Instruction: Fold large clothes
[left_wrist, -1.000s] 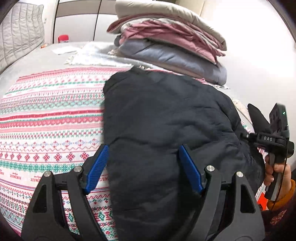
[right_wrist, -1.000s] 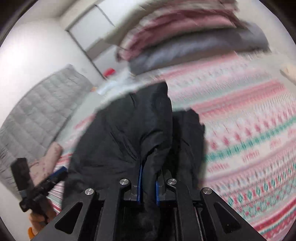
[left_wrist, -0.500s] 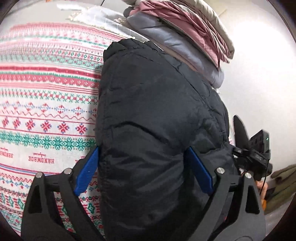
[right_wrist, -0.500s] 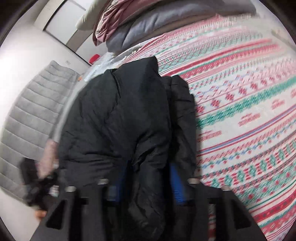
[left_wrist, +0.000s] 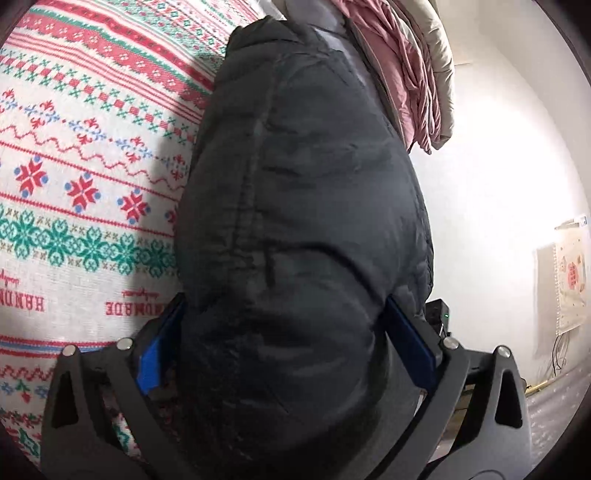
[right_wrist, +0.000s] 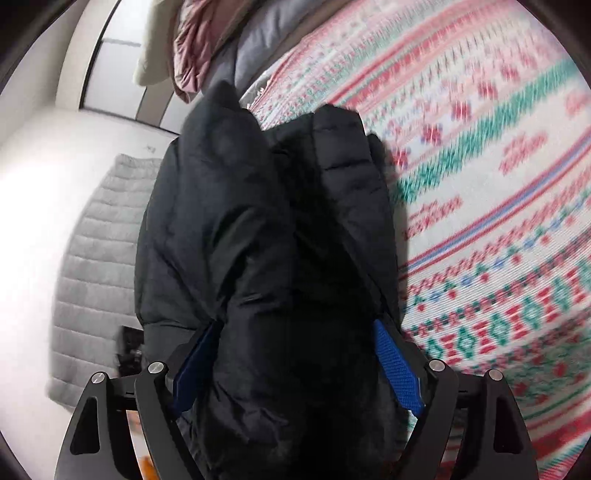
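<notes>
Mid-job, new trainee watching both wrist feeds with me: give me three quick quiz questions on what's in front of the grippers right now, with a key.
1. True or false: the black puffer jacket lies on a plain white sheet.
2. Multiple choice: what sits beyond the jacket's far end? A) a stack of folded bedding B) a laundry basket C) a chair
3. Fill in: in each wrist view the jacket bulges between two ____ coloured pads.

Key
1. False: it lies on a red, green and white patterned blanket.
2. A: the stack of folded bedding is pink, grey and beige.
3. Blue: on the left gripper and the right gripper, whose jaws are both opening.
</notes>
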